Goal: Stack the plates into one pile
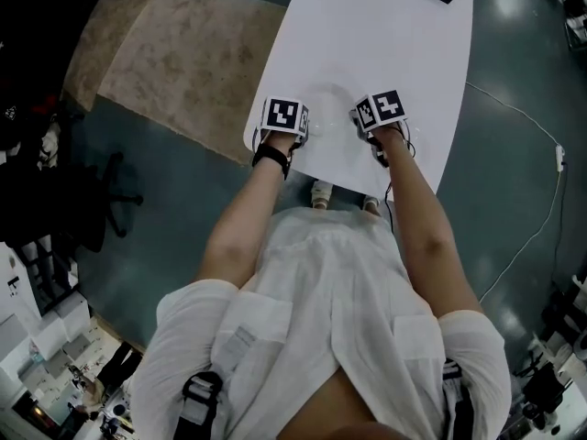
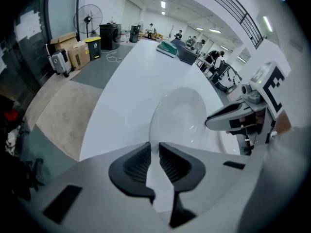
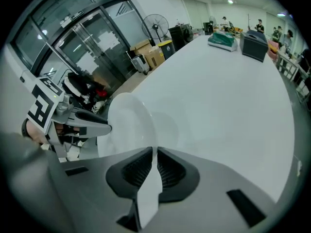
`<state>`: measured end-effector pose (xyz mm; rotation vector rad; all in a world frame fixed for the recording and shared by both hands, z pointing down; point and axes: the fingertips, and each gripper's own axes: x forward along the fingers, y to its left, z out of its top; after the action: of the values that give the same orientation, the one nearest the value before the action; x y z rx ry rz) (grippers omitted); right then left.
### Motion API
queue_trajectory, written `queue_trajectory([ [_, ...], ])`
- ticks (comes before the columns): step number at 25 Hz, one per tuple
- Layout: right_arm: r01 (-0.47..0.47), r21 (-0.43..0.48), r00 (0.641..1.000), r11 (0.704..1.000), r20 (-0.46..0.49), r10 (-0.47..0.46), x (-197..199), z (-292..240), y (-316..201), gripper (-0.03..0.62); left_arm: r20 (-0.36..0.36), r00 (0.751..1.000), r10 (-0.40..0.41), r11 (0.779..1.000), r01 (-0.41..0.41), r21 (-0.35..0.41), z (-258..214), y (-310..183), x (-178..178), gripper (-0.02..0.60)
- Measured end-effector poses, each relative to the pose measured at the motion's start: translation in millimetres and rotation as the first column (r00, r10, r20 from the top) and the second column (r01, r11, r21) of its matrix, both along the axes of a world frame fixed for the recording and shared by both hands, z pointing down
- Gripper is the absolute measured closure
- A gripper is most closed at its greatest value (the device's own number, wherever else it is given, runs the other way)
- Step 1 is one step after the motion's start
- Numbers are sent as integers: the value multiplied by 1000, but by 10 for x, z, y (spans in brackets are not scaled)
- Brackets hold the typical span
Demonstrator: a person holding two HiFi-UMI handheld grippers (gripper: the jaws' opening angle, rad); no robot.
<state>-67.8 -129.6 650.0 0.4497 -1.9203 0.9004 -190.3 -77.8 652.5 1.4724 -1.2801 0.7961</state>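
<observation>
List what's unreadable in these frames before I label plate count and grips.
- Head view: plate washes into the white table, so no plate count; marker cubes cover both grippers' jaws.
- Left gripper view: left gripper pinches the plate rim; the white arc under the right gripper may be a second plate, unclear.
- Right gripper view: items at the table's far end too small to identify.

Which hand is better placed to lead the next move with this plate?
Right, narrowly. The right gripper and left gripper are each shut on the rim of one plate; what looks like a second plate lies beside the right one.
</observation>
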Motion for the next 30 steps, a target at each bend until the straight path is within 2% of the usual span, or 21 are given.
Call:
queue_trajectory([
  [7,-123,34,992,992,17,123,579,-250,-109,543,-5,992,124,990,-123,65,-281,-284,516,523],
  [13,-235,42,972,971,9,234,1169,-376,-66,543,-6,968,251,964,-250,95,-426,-473,1066,525],
  [17,-304,33,953,952,-6,304,1557,-351,-13,542,-29,944,328,942,-325,82,-387,-514,1450,525],
  [23,-414,-5,909,910,-47,414,2164,-185,185,542,-71,894,442,897,-440,46,-228,-450,2064,528],
  [30,-475,-52,879,879,-78,470,2582,48,374,542,-110,861,497,865,-502,-15,19,-350,2492,528],
])
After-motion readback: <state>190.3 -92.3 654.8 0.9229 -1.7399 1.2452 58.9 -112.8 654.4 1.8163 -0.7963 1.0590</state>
